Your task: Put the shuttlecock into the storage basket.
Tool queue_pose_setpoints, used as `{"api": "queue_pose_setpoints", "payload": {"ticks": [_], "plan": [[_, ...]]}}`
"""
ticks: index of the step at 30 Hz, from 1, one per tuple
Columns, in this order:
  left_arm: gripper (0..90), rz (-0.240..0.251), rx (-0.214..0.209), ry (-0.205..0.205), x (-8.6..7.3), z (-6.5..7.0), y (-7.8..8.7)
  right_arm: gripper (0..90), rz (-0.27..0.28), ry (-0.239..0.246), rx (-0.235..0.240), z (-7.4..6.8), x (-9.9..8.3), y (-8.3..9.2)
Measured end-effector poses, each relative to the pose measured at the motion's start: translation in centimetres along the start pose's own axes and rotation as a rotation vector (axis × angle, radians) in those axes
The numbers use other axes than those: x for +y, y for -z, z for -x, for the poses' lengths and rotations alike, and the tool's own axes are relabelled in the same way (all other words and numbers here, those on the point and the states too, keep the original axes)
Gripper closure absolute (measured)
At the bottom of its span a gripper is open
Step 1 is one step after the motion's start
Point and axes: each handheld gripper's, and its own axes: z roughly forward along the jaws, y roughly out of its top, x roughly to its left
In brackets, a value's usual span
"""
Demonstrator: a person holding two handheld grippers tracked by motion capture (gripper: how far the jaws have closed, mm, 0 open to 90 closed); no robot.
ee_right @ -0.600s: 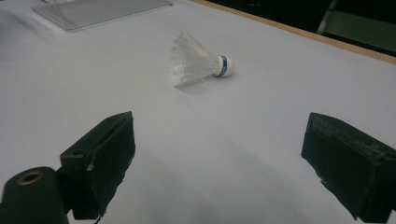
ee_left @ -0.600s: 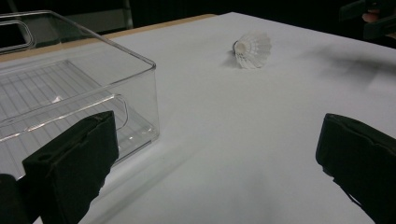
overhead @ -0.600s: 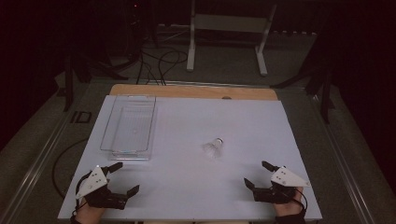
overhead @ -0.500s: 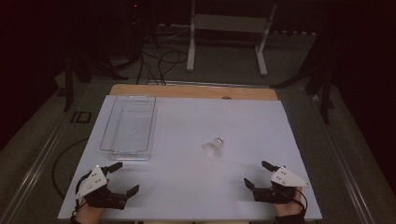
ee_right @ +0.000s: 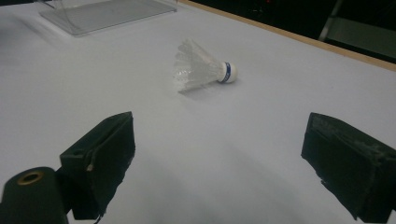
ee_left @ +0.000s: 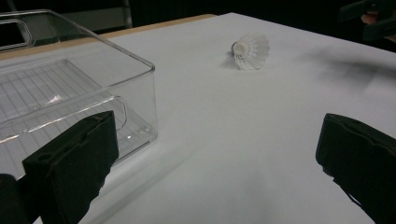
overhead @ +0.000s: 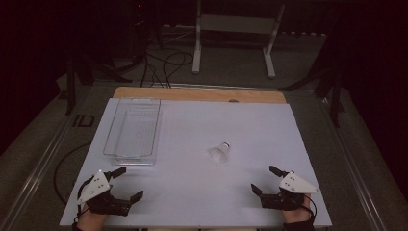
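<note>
High view, shuttlecock (overhead: pixel 221 152) lying near clear bin (overhead: pixel 133 131)

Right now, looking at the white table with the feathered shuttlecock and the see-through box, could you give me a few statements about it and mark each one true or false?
1. The white feathered shuttlecock lies on its side on the white table top. True.
2. The shuttlecock sits inside the clear plastic box. False: it lies on the bare table, apart from the box, and the box looks empty.
3. The left gripper has its jaws open with nothing between them. True.
4. The right gripper is clamped on the shuttlecock. False: its jaws stand open, and the shuttlecock lies farther out on the table.
5. The shuttlecock's cork end bears a blue band. True.
</note>
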Motion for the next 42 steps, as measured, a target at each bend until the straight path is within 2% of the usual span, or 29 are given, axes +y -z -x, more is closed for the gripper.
{"api": "queue_pose_setpoints", "payload": {"ticks": [11,16,21,28,35,37,39,42], "plan": [[0.0,-0.056,-0.015,-0.009,1.4,0.1,0.1,9.8,-0.002,-0.003,-0.002,0.0,0.0,0.0],[0.0,-0.113,-0.033,-0.032,2.3,0.1,0.0,9.8,-0.006,-0.007,0.005,0.1,-0.1,-0.1],[0.0,-0.160,-0.046,-0.029,2.9,-0.3,-0.2,9.8,-0.010,-0.003,0.005,0.0,0.0,-0.2],[0.0,-0.190,-0.063,-0.042,3.5,-0.4,-0.3,9.8,-0.011,-0.006,0.005,0.0,0.0,-0.2],[0.0,-0.281,-0.085,-0.080,3.7,-0.5,-0.8,9.8,-0.010,-0.009,0.003,0.0,0.0,-0.2],[0.0,-0.315,-0.110,-0.089,3.8,-0.5,-0.9,9.8,-0.012,-0.009,0.001,-0.1,0.0,-0.2],[0.0,-0.331,-0.106,-0.111,3.9,-0.3,-1.1,9.8,-0.013,-0.008,0.000,0.0,0.0,-0.2],[0.0,-0.360,-0.123,-0.111,3.9,-0.3,-1.3,9.8,-0.014,-0.010,0.002,0.0,0.0,-0.2]]}}
